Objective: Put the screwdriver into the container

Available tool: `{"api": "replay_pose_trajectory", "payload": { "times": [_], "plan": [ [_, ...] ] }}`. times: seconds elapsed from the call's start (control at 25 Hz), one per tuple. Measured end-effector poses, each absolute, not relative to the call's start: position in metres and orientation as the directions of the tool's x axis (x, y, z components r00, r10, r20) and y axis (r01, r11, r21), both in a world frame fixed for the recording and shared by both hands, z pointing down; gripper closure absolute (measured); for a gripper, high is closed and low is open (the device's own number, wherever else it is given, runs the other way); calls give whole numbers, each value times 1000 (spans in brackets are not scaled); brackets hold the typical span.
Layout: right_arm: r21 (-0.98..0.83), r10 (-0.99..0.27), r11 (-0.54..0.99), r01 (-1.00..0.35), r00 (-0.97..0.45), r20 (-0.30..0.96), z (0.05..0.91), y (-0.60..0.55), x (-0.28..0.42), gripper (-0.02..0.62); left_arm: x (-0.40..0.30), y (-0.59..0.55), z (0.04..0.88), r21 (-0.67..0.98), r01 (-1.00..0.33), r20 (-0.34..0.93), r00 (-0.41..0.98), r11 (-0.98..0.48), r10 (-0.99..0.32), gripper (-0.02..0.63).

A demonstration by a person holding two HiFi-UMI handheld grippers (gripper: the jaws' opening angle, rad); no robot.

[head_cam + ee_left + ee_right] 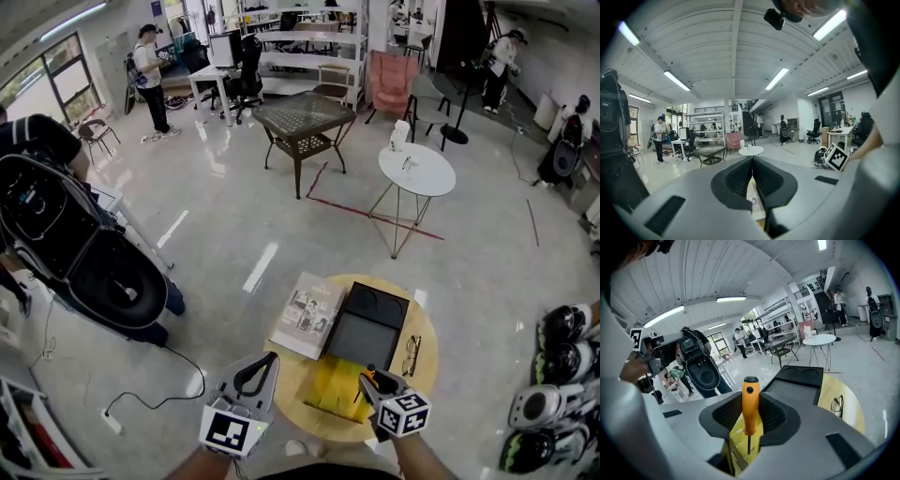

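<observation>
Black container (367,323) empty at the middle of the round worktop (427,330), orange screwdriver (750,401) upright, clamped in my right gripper (751,416) jaws above the worktop's near edge, my left gripper (753,176) jaws pressed together, empty

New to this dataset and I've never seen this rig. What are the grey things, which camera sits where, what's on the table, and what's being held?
There is no robot here: a person holds a two-jaw gripper in each hand. The head view comes from a camera on the person's head, looking down. The other two views come from cameras riding on each gripper, looking along its grey jaws. The marker cubes are part of the grippers.

On the round table lie a black container, a magazine, glasses and a yellow item I can't identify.

The left gripper is shut with nothing in it. The right gripper is shut on the orange handle of a screwdriver, which is not yet in the container.
</observation>
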State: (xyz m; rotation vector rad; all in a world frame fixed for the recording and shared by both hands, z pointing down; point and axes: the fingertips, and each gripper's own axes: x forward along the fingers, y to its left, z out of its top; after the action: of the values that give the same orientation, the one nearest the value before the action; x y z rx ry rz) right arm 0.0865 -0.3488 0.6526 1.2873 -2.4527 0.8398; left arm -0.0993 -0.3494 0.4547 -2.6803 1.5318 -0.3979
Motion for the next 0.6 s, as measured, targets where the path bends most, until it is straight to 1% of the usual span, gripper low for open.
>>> {"api": "replay_pose_trajectory", "payload": {
  "times": [0.4,0.6],
  "plan": [
    [-421,-637,399,-815,-576,512,691,-352,100,472,-90,-351,454,-158,-845,202,478,-511,-855,589],
    [-425,-610,371,-826,-562,560,714,-356,106,472,-91,-354,452,-154,-853,198,467,-498,-862,589]
  ]
}}
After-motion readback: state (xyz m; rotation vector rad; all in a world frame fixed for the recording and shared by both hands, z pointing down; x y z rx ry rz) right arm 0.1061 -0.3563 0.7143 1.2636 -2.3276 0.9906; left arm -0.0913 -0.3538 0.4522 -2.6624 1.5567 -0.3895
